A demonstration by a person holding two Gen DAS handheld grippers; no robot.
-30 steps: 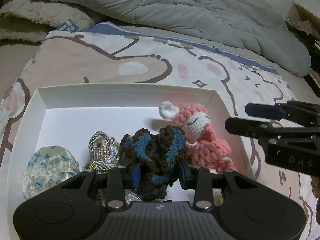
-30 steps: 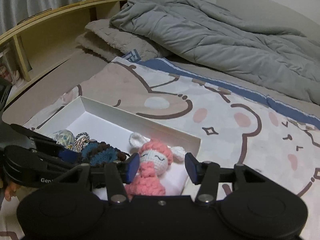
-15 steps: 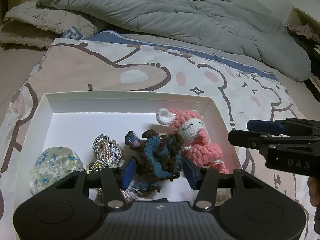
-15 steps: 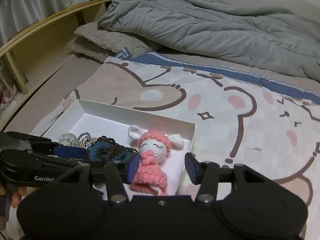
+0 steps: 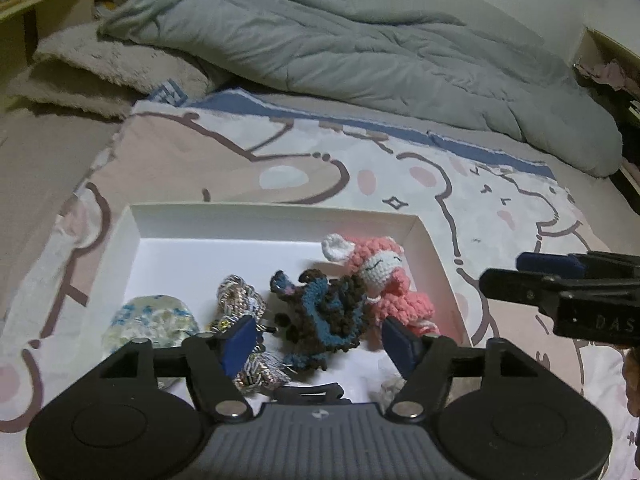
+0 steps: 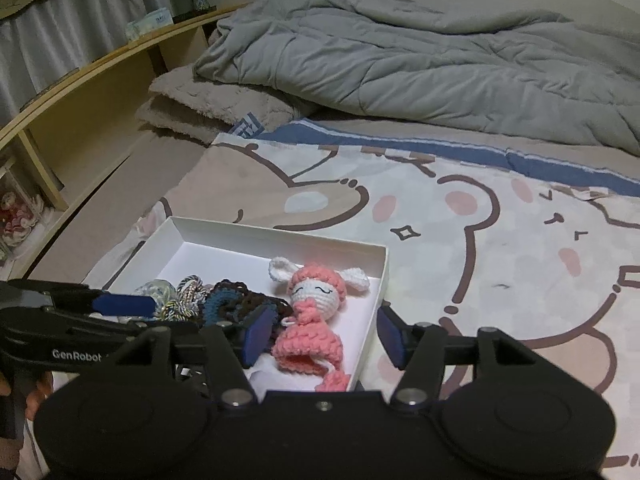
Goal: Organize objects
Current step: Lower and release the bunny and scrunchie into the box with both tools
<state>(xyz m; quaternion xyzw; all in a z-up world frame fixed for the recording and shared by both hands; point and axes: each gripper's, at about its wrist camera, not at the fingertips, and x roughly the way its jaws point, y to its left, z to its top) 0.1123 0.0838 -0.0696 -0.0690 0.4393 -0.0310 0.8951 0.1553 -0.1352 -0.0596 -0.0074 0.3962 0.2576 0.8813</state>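
A white box (image 5: 280, 216) lies on the cartoon-print blanket. In it lie a blue-floral pouch (image 5: 152, 316), a braided cord tassel (image 5: 240, 300), a brown-and-blue crochet piece (image 5: 324, 312) and a pink crochet doll (image 5: 384, 280). My left gripper (image 5: 320, 342) hovers over the crochet piece with its jaws opening, and the pads stand clear of the yarn. My right gripper (image 6: 325, 334) hangs above the pink doll (image 6: 316, 308) at the right wall of the box (image 6: 280, 236). Its jaws are opening too and nothing is pressed between them. Each gripper shows in the other's view: right gripper (image 5: 504, 270), left gripper (image 6: 100, 296).
A rumpled grey duvet (image 5: 360, 52) covers the far side of the bed, with a beige fleece blanket (image 6: 208, 100) folded at its left. A wooden shelf (image 6: 80, 92) runs along the left. A black hair clip (image 5: 308, 392) lies in the box near my left gripper.
The left gripper let go of the brown-and-blue crochet piece, spread its jaws and rose. The right gripper also widened and drew up and back from the pink doll.
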